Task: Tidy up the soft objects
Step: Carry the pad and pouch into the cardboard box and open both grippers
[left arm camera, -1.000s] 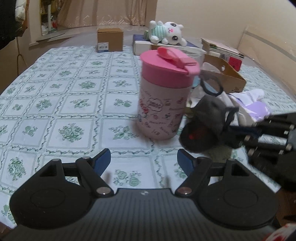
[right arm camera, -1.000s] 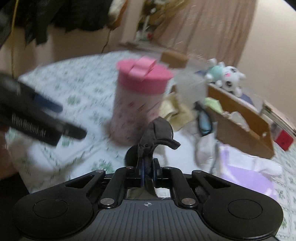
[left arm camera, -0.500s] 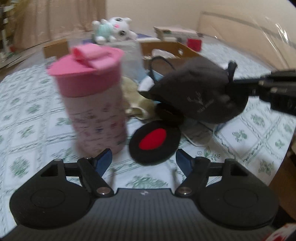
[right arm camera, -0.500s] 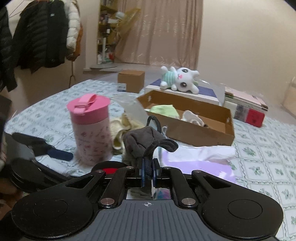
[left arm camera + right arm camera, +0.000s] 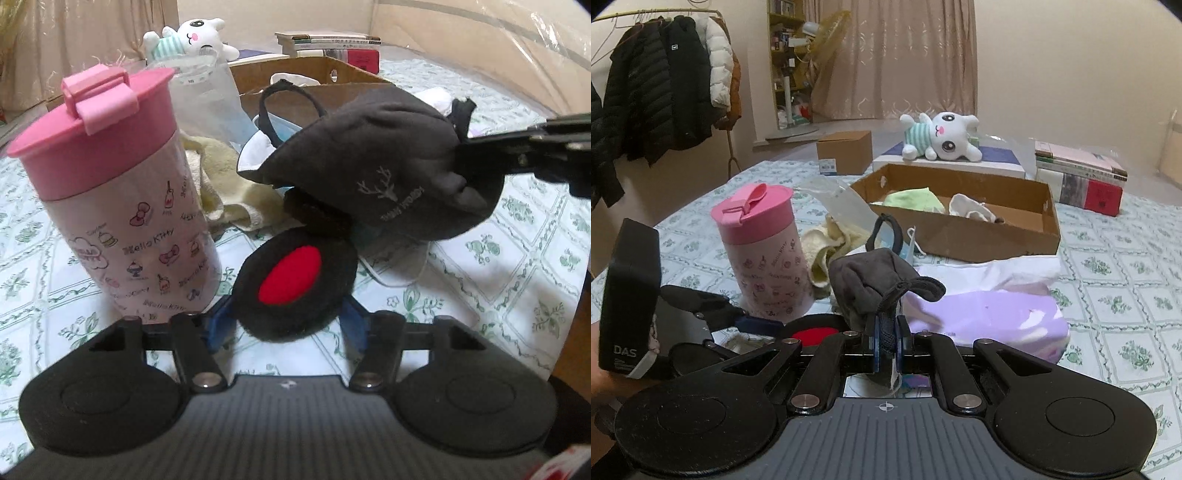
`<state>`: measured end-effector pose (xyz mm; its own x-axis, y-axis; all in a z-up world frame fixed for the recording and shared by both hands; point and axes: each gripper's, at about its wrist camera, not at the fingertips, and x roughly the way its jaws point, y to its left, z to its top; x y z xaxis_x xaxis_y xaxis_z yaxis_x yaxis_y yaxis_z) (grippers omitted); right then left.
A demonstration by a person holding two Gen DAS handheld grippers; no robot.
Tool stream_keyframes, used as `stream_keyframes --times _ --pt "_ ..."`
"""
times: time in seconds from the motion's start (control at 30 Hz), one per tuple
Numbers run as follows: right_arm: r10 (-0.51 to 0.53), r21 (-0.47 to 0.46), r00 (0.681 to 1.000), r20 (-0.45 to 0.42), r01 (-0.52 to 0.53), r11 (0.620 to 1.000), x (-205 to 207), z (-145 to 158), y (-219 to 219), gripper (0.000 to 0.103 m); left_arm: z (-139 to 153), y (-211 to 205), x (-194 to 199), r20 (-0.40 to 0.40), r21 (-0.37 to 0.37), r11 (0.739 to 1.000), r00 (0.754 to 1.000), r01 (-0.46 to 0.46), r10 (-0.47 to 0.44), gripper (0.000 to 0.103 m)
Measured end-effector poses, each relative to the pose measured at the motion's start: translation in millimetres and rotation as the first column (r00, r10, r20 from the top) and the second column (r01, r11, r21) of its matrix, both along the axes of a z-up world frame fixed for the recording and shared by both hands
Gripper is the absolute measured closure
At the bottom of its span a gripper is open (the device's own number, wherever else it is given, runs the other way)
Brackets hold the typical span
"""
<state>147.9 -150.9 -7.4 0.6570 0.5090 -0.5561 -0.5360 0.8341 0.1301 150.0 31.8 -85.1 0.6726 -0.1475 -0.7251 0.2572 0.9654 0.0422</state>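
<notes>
Right hand-held gripper (image 5: 886, 349) clamping grey earmuff (image 5: 866, 288), apparently.

You are working in dim, warm indoor light, and both views carry a yellowish cast and fine grain. Shadows on the tablecloth (image 5: 480, 280) are soft and weak. Straight lines bow at the edges, and black corners ring each frame. A glare streak crosses the plastic sheet (image 5: 517, 48) in your left view. The pink cup (image 5: 110, 192) looks slightly soft; the far curtain (image 5: 897, 55) is hazy.
</notes>
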Motion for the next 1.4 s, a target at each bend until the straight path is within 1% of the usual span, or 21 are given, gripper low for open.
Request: stream_keyframes --times 0.07,0.23,0.33,0.37,0.4,0.43,0.47,0.57,0.7,0.8,0.87,0.9,0.93,0.97,1.0,1.1,1.23,1.4 --pt "0.0 0.006 1.0 0.002 0.0 1.0 -2.6 0.5 -1.0 0.095 1.5 -1.5 -6.1 -0.001 0.014 1.0 1.0 0.003 -0.003 0.05" --pt "0.003 0.016 1.0 0.005 -0.003 1.0 -11.3 3.1 -3.7 0.095 8.2 -0.7 -33.1 -0.02 0.044 0.999 1.0 -0.015 0.016 0.051" --pt "0.003 0.017 1.0 0.005 -0.003 1.0 -15.7 4.0 -6.3 0.095 9.7 1.5 -50.6 -0.041 0.038 0.999 0.999 -0.009 0.01 0.046" --pt "0.002 0.018 1.0 0.004 -0.002 1.0 -17.1 4.0 -7.4 0.095 10.1 2.8 -55.1 -0.046 0.035 0.999 0.999 -0.002 0.003 0.038" --pt "0.0 0.019 1.0 0.003 -0.001 1.0 -17.7 4.0 -7.6 0.095 10.5 4.7 -58.4 -0.05 0.034 0.999 0.999 0.009 -0.007 0.027" --pt "-0.001 0.019 1.0 0.003 0.001 1.0 -18.6 4.2 -8.4 0.095 11.0 6.3 -60.5 -0.044 0.036 0.999 0.999 0.017 -0.015 0.022" --pt "-0.001 0.02 1.0 0.004 0.001 1.0 -19.4 4.6 -8.9 0.095 12.0 8.3 -61.7 -0.029 0.044 0.999 0.999 0.025 -0.024 0.018" --pt "-0.001 0.016 1.0 0.009 0.001 1.0 -19.3 6.1 -9.5 0.095 13.7 12.9 -56.0 -0.005 0.08 0.994 0.997 0.073 -0.072 0.017" --pt "-0.01 0.015 1.0 0.009 0.01 1.0 -17.6 6.1 -9.7 0.095 10.8 12.2 -38.8 -0.015 0.08 0.984 0.987 0.161 -0.16 0.016" --pt "-0.014 0.011 1.0 0.004 0.014 1.0 -15.0 4.3 -9.4 0.095 4.9 5.8 -30.3 -0.036 0.093 0.969 0.973 0.229 -0.226 0.016" --pt "-0.013 0.008 1.0 0.001 0.013 1.0 -13.4 3.4 -9.2 0.095 2.2 3.1 -27.2 -0.039 0.095 0.964 0.969 0.247 -0.244 0.017" --pt "-0.012 0.006 1.0 -0.001 0.012 1.0 -12.7 2.9 -9.0 0.095 1.9 2.9 -25.6 -0.044 0.087 0.965 0.968 0.249 -0.246 0.019" --pt "-0.012 0.006 1.0 -0.002 0.012 1.0 -11.9 2.6 -8.4 0.095 2.1 3.3 -24.5 -0.053 0.076 0.965 0.968 0.25 -0.247 0.021" --pt "-0.012 0.007 1.0 -0.002 0.012 1.0 -11.4 2.7 -8.2 0.095 2.9 4.1 -23.8 -0.061 0.06 0.966 0.967 0.25 -0.247 0.032" --pt "-0.012 0.008 1.0 -0.001 0.012 1.0 -11.2 3.5 -8.0 0.095 4.5 4.2 -23.8 -0.063 0.046 0.968 0.968 0.247 -0.244 0.036" --pt "-0.007 0.014 1.0 0.009 0.007 1.0 -11.1 8.5 -7.0 0.095 9.5 3.0 -29.6 -0.062 0.06 0.972 0.973 0.227 -0.223 0.038" --pt "0.007 0.024 0.999 0.043 -0.008 1.0 -14.8 23.0 -5.3 0.095 22.6 6.8 -42.3 -0.04 0.039 0.981 0.981 0.19 -0.188 0.038" --pt "0.019 0.036 0.995 0.094 -0.022 0.999 -18.3 44.8 -4.1 0.095 47.0 16.3 -57.5 -0.003 0.023 0.992 0.993 0.122 -0.122 0.038"
